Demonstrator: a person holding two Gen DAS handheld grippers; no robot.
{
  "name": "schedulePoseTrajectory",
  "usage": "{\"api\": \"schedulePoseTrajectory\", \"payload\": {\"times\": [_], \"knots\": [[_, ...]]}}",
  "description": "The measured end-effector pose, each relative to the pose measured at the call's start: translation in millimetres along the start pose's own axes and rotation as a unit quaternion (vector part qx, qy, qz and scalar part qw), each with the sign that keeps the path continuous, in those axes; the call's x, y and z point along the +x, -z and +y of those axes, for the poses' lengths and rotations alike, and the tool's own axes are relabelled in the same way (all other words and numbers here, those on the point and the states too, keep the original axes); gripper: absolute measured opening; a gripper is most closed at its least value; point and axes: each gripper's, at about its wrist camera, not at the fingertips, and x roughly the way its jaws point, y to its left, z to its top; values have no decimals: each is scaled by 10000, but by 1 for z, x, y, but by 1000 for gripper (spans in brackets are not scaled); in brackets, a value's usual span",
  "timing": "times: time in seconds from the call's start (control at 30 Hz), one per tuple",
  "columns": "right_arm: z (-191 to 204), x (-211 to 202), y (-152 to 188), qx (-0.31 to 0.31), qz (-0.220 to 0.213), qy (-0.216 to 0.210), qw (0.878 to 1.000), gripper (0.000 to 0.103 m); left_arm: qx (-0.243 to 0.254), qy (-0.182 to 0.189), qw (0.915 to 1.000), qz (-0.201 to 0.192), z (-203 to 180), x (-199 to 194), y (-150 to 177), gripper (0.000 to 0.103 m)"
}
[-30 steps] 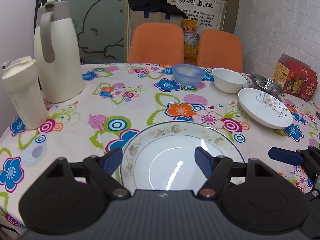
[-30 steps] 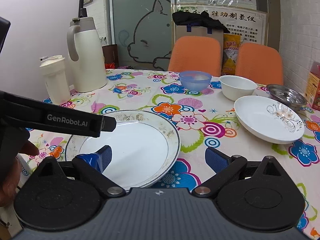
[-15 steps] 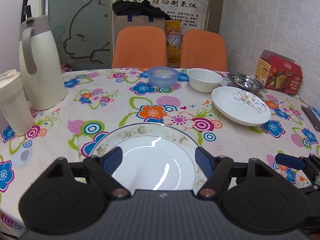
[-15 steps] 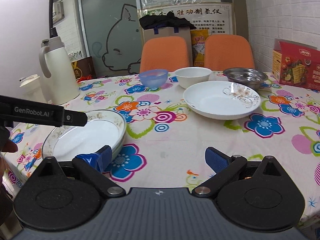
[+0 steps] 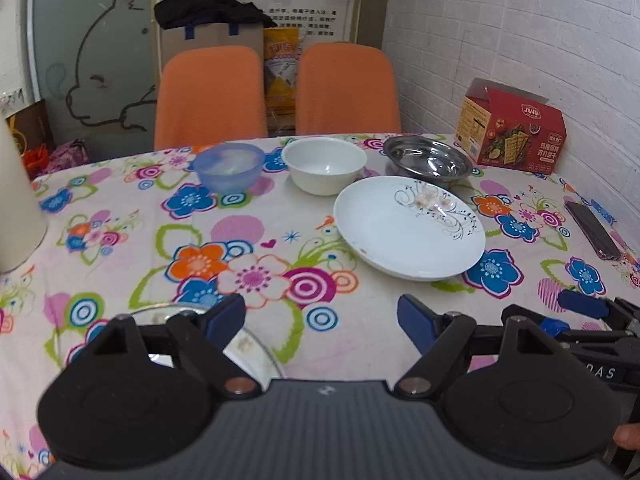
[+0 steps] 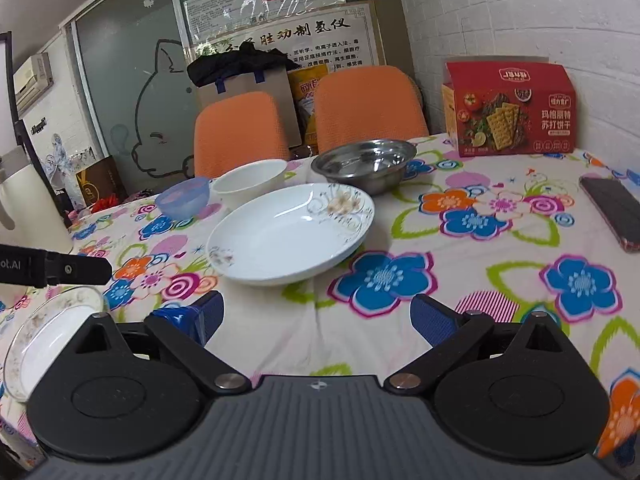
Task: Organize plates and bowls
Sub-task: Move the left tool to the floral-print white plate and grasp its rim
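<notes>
Jaws apart, blue bowl [image 5: 229,167], white bowl [image 5: 324,164], steel bowl [image 5: 427,159] empty

Even indoor light, soft focus, fisheye-warped edges

A white plate with a floral scroll [image 5: 408,228] lies flat on the table, just in front of a white bowl [image 5: 324,164] and a steel bowl [image 5: 428,158]. A translucent blue bowl [image 5: 228,166] stands left of the white one (all upright, empty). A gold-rimmed plate [image 6: 48,332] lies nearer, partly hidden.
</notes>
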Motion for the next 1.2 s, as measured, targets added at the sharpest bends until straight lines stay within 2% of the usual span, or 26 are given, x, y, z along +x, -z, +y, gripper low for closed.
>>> {"api": "schedulePoseTrajectory", "payload": {"times": [0.13, 0.3, 0.53, 0.8, 0.97, 1.07, 1.2], "knots": [[-10, 36, -25, -163, 144, -45, 9998, 88, 30, 194, 9995, 232, -8, 44, -32, 80], [-19, 91, -42, -31, 682, -197, 9975, 88, -195, 408, 9960, 775, -10, 113, -67, 80], [-12, 129, -49, -284, 1031, -135, 9942, 88, -189, 388, 9919, 1195, -13, 178, -84, 79], [3, 142, -45, -701, 1068, -69, 9918, 89, -200, 476, 9891, 1377, -13, 198, -83, 76], [8, 142, -42, -816, 987, -65, 9918, 90, -16, 344, 9911, 1284, -19, 198, -80, 74], [11, 143, -42, -738, 949, 69, 9927, 90, 43, 449, 9917, 1207, -23, 194, -79, 59], [15, 139, -40, -714, 970, 93, 9927, 90, -15, 421, 9909, 1278, -23, 191, -78, 55]]}}
